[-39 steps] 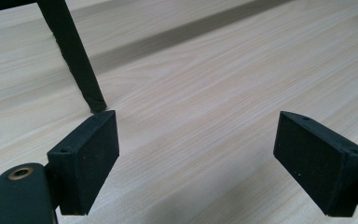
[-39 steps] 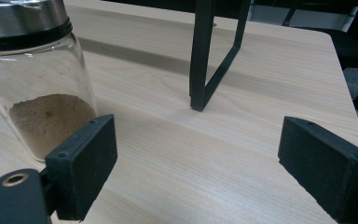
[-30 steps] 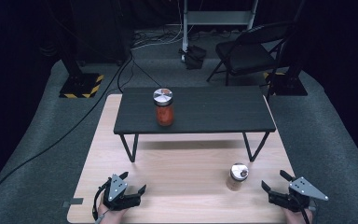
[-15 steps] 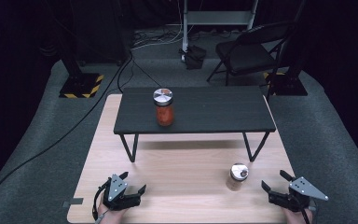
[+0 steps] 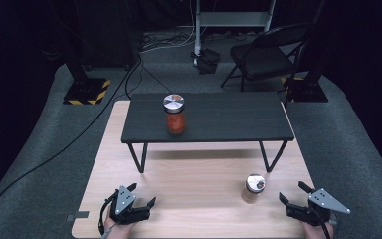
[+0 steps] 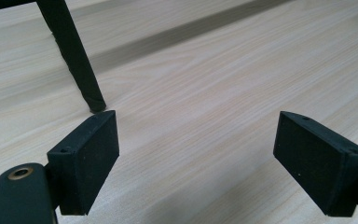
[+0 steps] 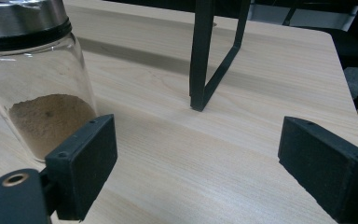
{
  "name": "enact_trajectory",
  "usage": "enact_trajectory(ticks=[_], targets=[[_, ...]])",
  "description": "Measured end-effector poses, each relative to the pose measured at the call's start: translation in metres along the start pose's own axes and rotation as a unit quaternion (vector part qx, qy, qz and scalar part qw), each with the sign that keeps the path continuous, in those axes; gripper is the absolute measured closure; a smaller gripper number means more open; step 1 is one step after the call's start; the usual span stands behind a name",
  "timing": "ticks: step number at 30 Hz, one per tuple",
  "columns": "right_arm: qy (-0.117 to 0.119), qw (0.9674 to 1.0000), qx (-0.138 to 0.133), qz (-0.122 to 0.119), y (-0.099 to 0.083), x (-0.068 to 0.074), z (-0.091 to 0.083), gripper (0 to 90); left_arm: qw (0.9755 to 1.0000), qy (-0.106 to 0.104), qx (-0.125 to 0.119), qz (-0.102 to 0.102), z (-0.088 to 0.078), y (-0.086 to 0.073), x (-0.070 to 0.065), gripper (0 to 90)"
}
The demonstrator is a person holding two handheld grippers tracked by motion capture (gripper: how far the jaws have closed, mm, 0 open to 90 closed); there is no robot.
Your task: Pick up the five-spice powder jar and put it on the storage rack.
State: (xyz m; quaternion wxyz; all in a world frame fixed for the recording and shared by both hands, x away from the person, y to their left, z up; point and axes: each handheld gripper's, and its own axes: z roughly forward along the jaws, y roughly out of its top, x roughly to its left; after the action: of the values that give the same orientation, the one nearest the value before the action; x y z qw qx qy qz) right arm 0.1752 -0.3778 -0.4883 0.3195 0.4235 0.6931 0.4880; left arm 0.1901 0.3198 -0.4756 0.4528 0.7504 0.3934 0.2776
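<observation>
A pale wooden tabletop (image 5: 199,199) carries a low black metal-legged bench (image 5: 229,119) holding a red-filled glass jar (image 5: 174,114). A smaller steel-lidded glass jar of tan powder (image 5: 252,188) stands upright just left of the right gripper (image 5: 294,196), much nearer it than the left gripper (image 5: 140,195); both grippers' jaws gape empty.

Brown-powder jar (image 7: 37,84) cut off at frame's top-left; lid partly unseen.

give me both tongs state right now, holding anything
Left tongs: open, holding nothing.
Right tongs: open, holding nothing; the jar of brown powder stands beside them.
</observation>
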Motion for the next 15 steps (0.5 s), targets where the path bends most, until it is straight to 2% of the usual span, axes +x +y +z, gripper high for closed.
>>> enact_trajectory(ticks=[15], targets=[[0.003,1.0000,-0.004,-0.003,-0.0012,0.0000,-0.0005,10.8,1.0000,0.000,0.001,0.000,0.0000,0.0002,-0.0002,14.1]])
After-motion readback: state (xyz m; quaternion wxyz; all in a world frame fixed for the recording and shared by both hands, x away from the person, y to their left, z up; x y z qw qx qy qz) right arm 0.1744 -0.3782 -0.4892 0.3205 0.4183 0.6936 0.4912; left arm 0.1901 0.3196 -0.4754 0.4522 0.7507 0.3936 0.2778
